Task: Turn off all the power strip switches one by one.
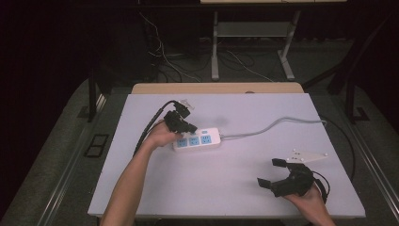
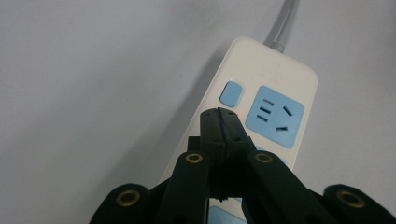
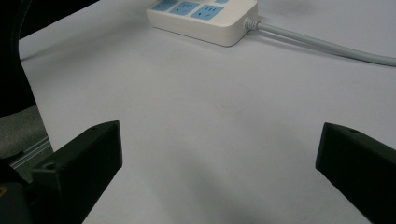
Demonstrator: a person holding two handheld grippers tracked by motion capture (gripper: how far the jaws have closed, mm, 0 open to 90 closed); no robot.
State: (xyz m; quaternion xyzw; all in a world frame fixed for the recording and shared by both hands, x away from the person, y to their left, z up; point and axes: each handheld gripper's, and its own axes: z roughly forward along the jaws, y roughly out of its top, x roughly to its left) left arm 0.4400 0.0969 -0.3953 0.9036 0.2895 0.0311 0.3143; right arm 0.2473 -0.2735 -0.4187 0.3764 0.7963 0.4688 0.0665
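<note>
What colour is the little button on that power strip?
Light blue, matching the socket faces; the button sits on the white power strip, clearest in the left gripper view.

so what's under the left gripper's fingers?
The white power strip: the shut left gripper hovers by its blue switch. One blue socket is visible; the fingers cover most of those nearer.

a pale table (image 1: pixel 235 188) stands on grey floor (image 1: pixel 56 155), with tangled cables (image 1: pixel 164 61) and a metal stand's legs (image 1: pixel 215 52) behind it in the dark.
</note>
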